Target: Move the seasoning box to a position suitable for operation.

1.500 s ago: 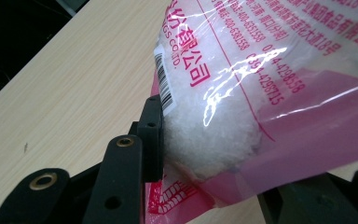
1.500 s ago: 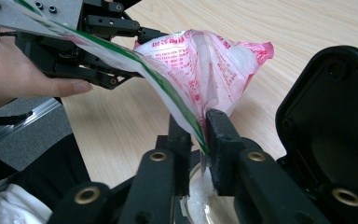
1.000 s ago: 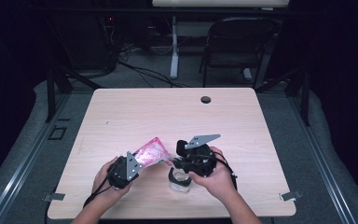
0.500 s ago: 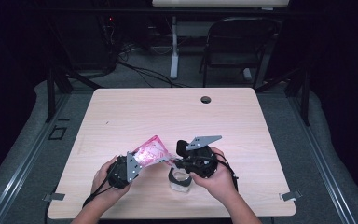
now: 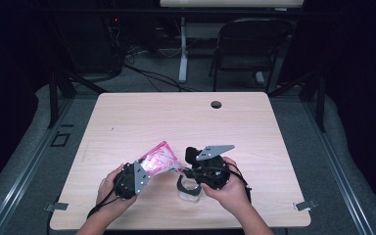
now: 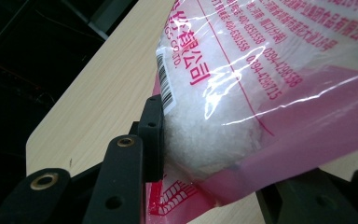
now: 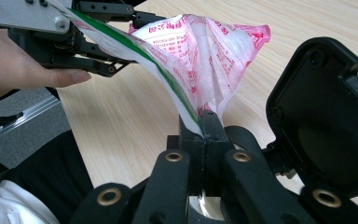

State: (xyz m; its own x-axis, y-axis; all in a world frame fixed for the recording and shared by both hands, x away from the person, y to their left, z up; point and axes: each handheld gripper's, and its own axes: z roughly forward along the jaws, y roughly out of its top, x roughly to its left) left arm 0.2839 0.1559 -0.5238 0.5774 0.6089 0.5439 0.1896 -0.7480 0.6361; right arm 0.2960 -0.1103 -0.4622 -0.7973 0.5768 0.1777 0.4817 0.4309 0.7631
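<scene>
Nearest first, from the table's front edge to its back:

Jar: a small clear jar [image 5: 189,190] with a dark rim stands on the table [image 5: 127,122] just under the right gripper; its glass shows between that gripper's arms in the right gripper view [image 7: 205,205].

Right gripper: the right gripper [image 5: 188,171], held in the person's right hand [image 5: 227,188], has its jaws pressed together on a thin edge of the bag [image 7: 200,56], directly above the jar.

Left gripper: the left gripper [image 5: 144,169], in the left hand [image 5: 108,188], is clamped on the bag's filled end; in the left gripper view one pad [image 6: 151,135] presses into the white grains.

Bag: pink and clear, with red print and a barcode, lifted off the table and stretched between the two grippers, tilted down toward the right one [image 5: 159,157].

Cap: a small dark round thing [image 5: 216,104], well apart near the far edge; what it is, cannot tell.

Chair: a dark folding chair [image 5: 247,49] beyond the table.
</scene>
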